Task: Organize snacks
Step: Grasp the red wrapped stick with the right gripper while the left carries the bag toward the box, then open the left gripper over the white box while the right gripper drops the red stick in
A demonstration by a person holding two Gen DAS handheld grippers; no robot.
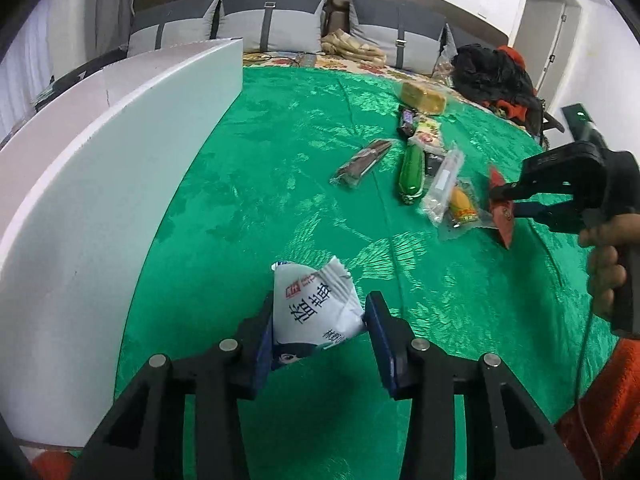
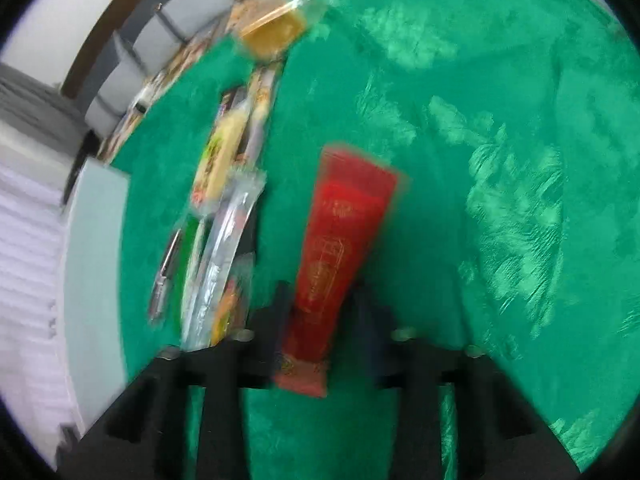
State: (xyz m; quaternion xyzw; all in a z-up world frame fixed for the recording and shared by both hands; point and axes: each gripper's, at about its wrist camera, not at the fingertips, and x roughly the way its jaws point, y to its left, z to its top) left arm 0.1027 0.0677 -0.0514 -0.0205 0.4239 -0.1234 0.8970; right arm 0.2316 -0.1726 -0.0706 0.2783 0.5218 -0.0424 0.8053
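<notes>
The left gripper (image 1: 318, 330) pinches a white pouch (image 1: 316, 304); the right gripper (image 2: 320, 300), shut on a red packet (image 2: 340, 240), seems, through blur, to grip its end. A loose hold could drop either onto the green cloth (image 1: 280, 184).

The right gripper (image 2: 322, 304) comes in from six o'clock, its jaws clamped on a long red packet (image 2: 340, 240) that slants up toward one o'clock. The whole view is smeared with blur. Green cloth (image 2: 480, 160) covers most of it. At nine o'clock from the red packet lies a loose row of snacks: a clear packet (image 2: 224, 248) nearest, a yellow packet (image 2: 222, 152) above it, and a yellow block (image 2: 276, 34) in clear wrap at twelve o'clock. A white box (image 2: 96, 264) stands at nine o'clock, grey cushions (image 2: 160, 36) at eleven.
</notes>
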